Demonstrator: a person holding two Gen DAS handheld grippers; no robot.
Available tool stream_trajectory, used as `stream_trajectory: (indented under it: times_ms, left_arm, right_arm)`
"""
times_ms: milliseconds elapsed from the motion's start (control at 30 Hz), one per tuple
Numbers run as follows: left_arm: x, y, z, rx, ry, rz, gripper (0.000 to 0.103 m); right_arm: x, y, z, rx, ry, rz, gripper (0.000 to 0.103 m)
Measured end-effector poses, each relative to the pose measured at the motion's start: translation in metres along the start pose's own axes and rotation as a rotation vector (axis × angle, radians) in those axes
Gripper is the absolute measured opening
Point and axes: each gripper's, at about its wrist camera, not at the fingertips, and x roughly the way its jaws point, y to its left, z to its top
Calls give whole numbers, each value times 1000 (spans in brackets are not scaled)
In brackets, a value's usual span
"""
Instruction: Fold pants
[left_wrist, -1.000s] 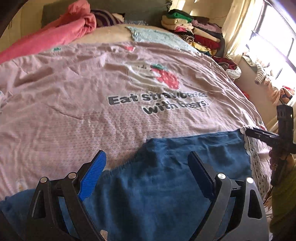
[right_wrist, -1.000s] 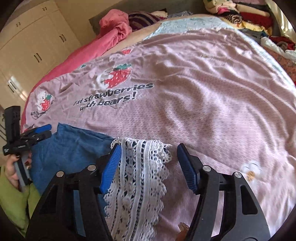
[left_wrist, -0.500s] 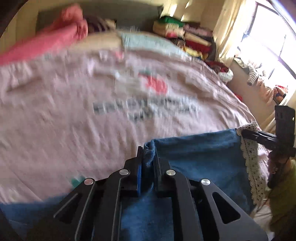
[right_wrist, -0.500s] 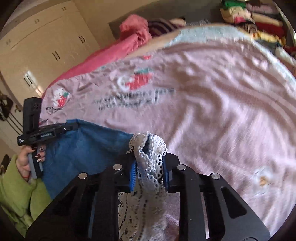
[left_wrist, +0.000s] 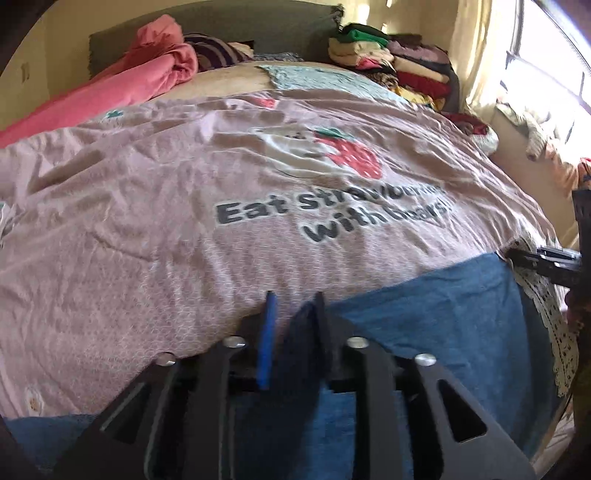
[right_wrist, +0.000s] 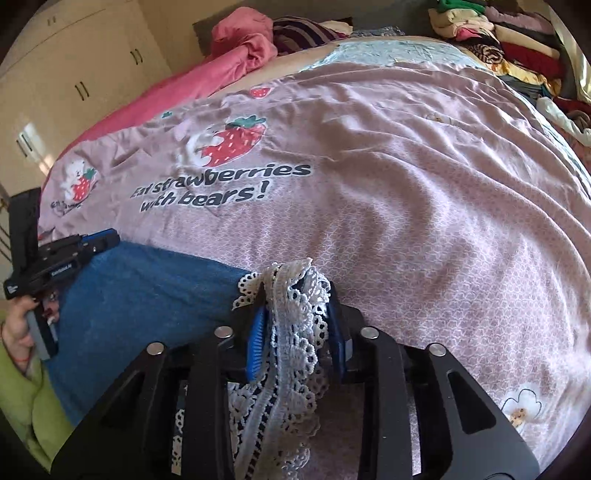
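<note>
Blue pants (left_wrist: 443, 325) with a white lace hem (left_wrist: 554, 325) lie at the near edge of a pink bedspread (left_wrist: 166, 221). My left gripper (left_wrist: 293, 295) sits at the pants' upper left corner. Its jaws are opening: the blue cloth rests against the right finger only, and bedspread shows in the gap. My right gripper (right_wrist: 295, 295) is at the other end, on the lace hem (right_wrist: 291, 343). Its jaws are opening too, but the bunched lace still fills the space and touches both pads. In the right wrist view the left gripper (right_wrist: 99, 238) shows beside the blue pants (right_wrist: 147, 291).
The bedspread (right_wrist: 406, 221) carries a strawberry print and dark lettering. A pink blanket (left_wrist: 122, 85) lies at the far left, and folded clothes (left_wrist: 399, 62) are stacked at the far right. A hand in a green sleeve (right_wrist: 22, 387) holds the left tool. White cupboards (right_wrist: 74, 66) stand beyond.
Both grippers went from wide open to pinched on the pants, left on the blue corner, right on the lace. Their jaws have since widened, and the left one no longer pinches the cloth.
</note>
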Motion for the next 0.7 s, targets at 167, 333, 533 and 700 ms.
stream_trajectory:
  times_ms: [167,333,533,700]
  left_arm:
    - [-46,9,-1,-27,-106,10,45]
    - [-98,7,-19,-27,-160,-5,62]
    - [-124,4,-58,-22,-85,-57,65]
    - [-123,2,-87,-10,-3,-60,65]
  right_arm:
    - [-56,6,-8,35,-138,-8,42]
    - [-103,10,-52,88,-162,13,46]
    - [-117,13,-102,142,-88,44,46]
    - [-109,18,-115,167,-49,71,46]
